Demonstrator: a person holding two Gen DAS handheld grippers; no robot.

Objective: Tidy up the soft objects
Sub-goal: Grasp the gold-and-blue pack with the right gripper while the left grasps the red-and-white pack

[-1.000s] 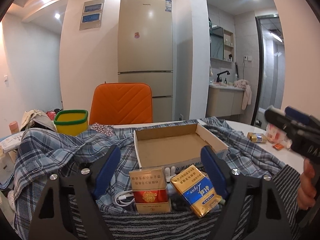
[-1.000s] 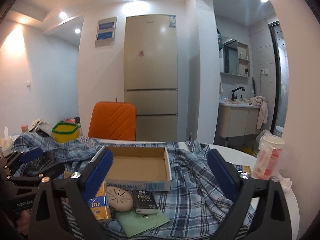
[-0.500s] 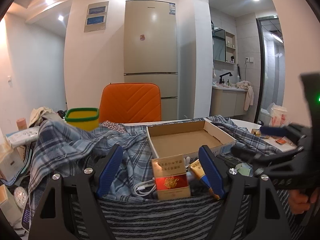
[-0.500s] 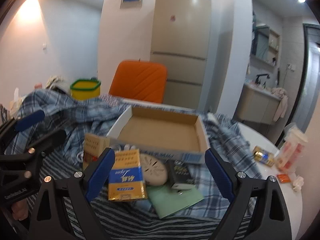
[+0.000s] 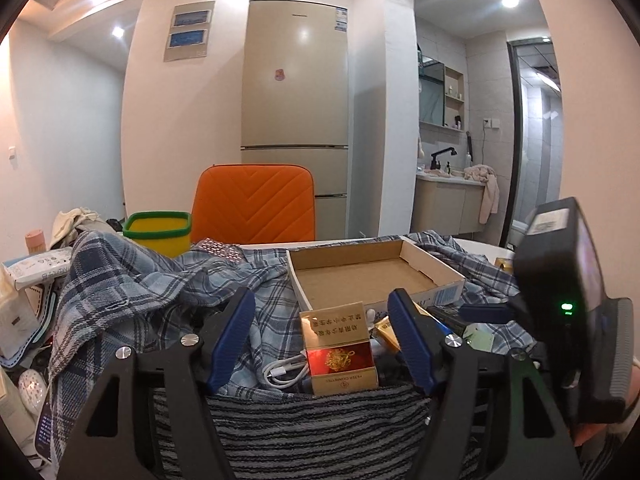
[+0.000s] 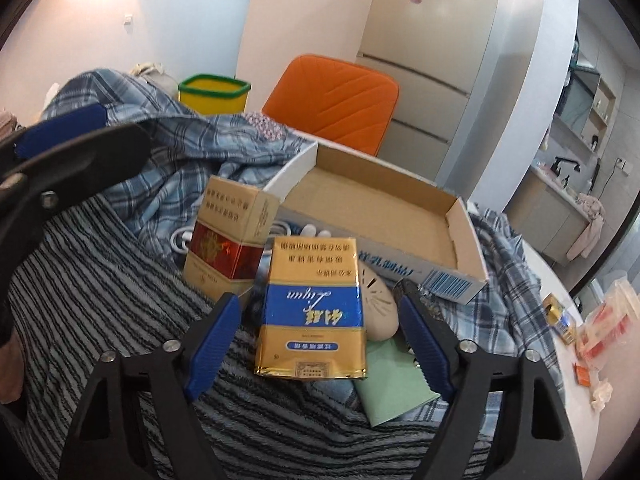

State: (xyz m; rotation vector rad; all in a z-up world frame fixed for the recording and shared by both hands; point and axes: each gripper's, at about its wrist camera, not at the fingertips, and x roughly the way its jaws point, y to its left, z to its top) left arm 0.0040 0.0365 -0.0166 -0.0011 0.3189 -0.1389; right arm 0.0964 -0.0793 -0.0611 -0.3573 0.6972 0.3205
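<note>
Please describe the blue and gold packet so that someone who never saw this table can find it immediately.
Find the open cardboard box lying on the plaid cloth. Just in front of its near wall, between the fingers of the right hand-held gripper, lies the blue and gold packet. Unlike the red and gold packet standing to its left, it lies flat and has a blue band.

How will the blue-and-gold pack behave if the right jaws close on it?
The blue-and-gold pack looks like a thin, light carton, so it would probably dent. Its glossy wrap may slip. It lies on the soft striped towel, so it may tilt.
</note>
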